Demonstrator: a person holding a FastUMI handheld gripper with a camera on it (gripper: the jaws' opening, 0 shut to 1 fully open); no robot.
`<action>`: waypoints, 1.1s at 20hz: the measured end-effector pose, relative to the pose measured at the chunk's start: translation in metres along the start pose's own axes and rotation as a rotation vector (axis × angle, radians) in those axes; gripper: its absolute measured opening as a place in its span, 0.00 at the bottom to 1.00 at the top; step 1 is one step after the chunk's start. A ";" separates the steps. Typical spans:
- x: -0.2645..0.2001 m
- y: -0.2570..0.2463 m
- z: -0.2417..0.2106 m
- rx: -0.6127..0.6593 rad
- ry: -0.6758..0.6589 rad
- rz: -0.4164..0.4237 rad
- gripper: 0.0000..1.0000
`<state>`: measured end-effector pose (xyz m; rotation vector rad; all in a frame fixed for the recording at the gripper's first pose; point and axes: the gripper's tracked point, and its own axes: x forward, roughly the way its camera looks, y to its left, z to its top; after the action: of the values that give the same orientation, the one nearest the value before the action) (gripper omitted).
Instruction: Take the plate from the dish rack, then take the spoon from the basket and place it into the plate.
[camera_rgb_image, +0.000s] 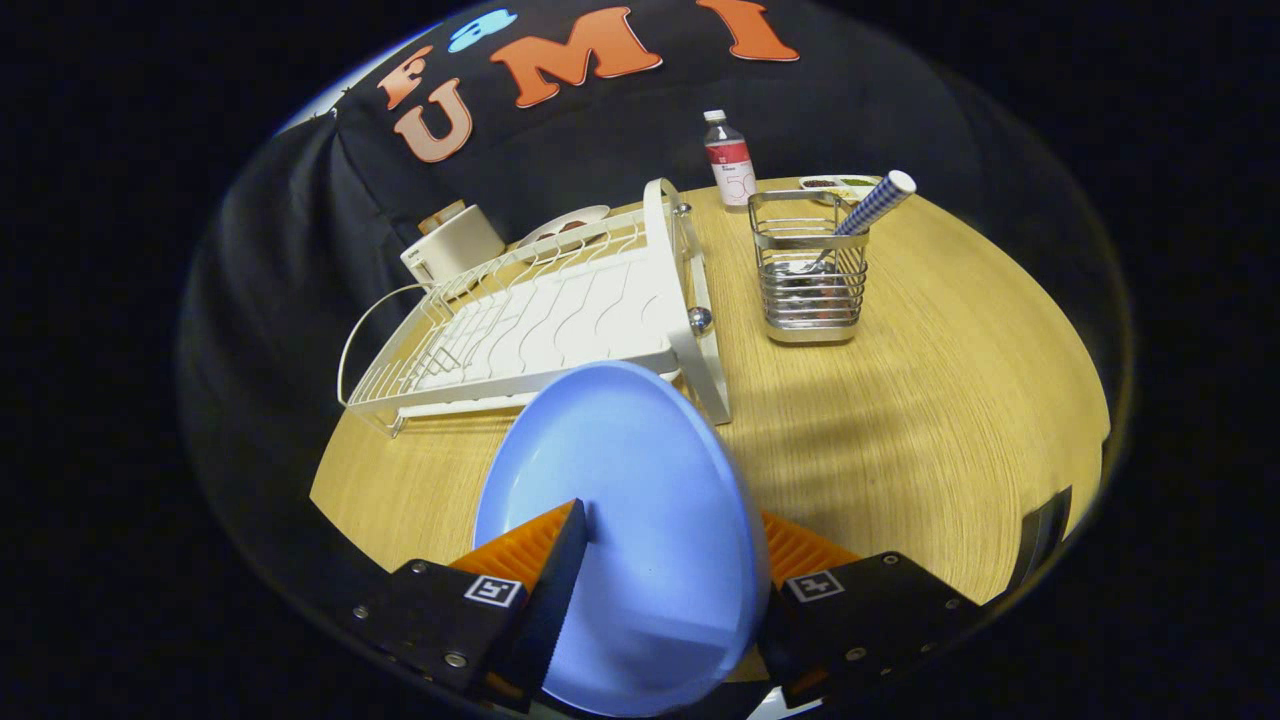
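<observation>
A light blue plate (640, 500) stands on edge between my fingers, tilted, held above the wooden table. My gripper (668, 540) is shut on the plate, one finger (545, 560) on its face and the other finger (800, 560) behind its rim. Beyond the plate lies the white wire dish rack (560, 310), with no dishes in it. To the right of the rack stands a metal wire basket (808, 265). A spoon (870, 205) with a blue-and-white checked handle leans in it, handle up toward the right.
A small bottle with a red label (730, 160) stands behind the basket, beside a shallow dish (838, 183). A white container (452, 245) and a small plate (565, 225) sit behind the rack. The wooden table (950, 400) stretches right of the plate.
</observation>
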<state>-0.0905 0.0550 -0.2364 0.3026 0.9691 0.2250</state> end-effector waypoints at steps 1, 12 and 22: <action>0.003 -0.011 0.005 -0.022 -0.019 -0.050 0.84; 0.004 -0.032 0.021 -0.094 -0.103 -0.147 0.85; -0.030 -0.076 0.096 -0.061 -0.307 -0.223 0.85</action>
<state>-0.0226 -0.0403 -0.1895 0.1643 0.6837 0.0028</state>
